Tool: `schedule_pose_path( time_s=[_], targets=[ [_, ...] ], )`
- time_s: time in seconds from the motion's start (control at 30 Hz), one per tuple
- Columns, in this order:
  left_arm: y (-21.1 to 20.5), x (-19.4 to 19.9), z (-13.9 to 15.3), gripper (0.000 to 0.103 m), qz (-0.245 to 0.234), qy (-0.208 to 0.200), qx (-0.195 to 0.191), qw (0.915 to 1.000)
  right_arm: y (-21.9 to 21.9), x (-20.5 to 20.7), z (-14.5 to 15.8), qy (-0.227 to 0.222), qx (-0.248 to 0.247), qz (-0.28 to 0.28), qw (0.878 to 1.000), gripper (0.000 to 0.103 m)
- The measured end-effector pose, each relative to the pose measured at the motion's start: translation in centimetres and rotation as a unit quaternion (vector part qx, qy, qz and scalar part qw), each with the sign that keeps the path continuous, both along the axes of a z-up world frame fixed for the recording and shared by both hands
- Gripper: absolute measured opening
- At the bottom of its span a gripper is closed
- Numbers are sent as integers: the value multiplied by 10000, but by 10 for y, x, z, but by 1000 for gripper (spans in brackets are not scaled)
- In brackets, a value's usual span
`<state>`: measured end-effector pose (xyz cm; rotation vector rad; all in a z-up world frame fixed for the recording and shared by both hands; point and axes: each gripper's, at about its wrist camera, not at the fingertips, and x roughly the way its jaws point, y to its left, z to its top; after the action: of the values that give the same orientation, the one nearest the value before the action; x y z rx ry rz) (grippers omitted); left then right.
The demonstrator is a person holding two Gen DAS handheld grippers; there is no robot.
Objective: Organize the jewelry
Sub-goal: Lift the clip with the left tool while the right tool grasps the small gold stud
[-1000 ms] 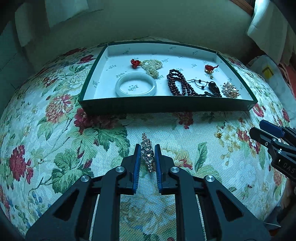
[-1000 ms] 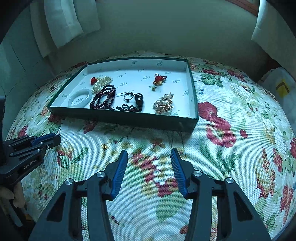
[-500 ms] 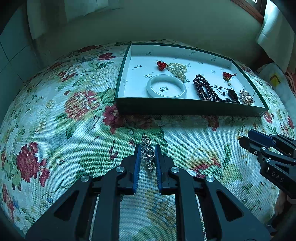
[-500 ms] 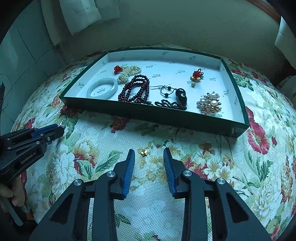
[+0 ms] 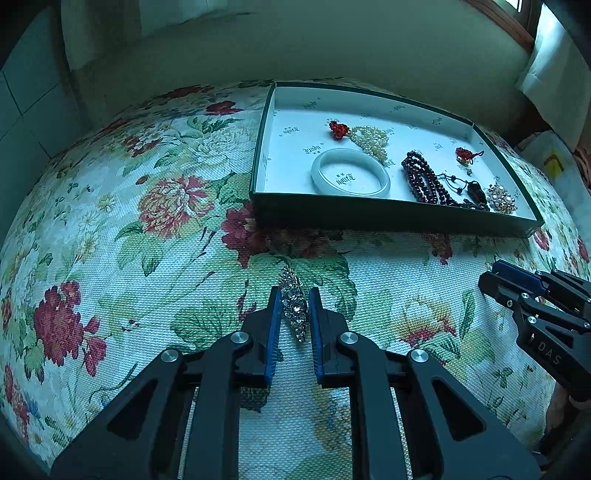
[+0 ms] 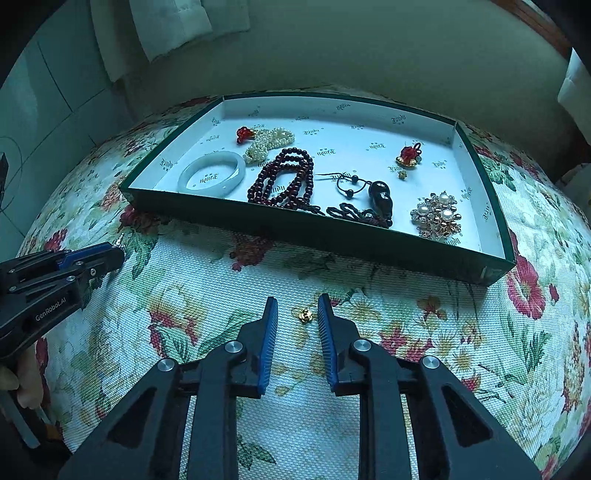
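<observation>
A green tray (image 5: 388,218) with a white lining holds a white bangle (image 5: 350,177), pearls, dark red beads (image 5: 424,181), a black pendant and a gold pearl brooch (image 5: 501,198). My left gripper (image 5: 293,295) is shut on a silvery rhinestone brooch (image 5: 295,314), in front of the tray's left end. In the right wrist view, a tiny gold flower piece (image 6: 305,315) lies on the floral cloth before the tray (image 6: 314,232). My right gripper (image 6: 297,306) straddles it, jaws closing, pads clear of it. The left gripper (image 6: 114,254) shows at the left edge.
The floral cloth (image 5: 147,240) covers a rounded surface that drops away at the sides. A pale wall and hanging white fabric (image 6: 173,26) stand behind the tray. A person's hand (image 6: 22,387) holds the left gripper. A red knot charm (image 6: 408,155) lies at the tray's far right.
My right gripper slid left along the tray's front, its jaws narrowing until the gold piece lay between them. My left gripper carried the rhinestone brooch leftward, still shut.
</observation>
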<state>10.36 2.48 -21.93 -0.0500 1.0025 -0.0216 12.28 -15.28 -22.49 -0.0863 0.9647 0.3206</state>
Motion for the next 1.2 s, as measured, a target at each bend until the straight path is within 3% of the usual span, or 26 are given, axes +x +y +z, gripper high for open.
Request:
schedule_pose_path(
  time_s=[0.9,1.2],
  targets=[
    [-2,0,-2,15,-11,14,-4,10000,-8,-2,-1,11,79,1,10000,4],
    [-1,0,-2,15,-13,11,0,10000,-15,-5,1,-51,94,-121,9999,4]
  ],
)
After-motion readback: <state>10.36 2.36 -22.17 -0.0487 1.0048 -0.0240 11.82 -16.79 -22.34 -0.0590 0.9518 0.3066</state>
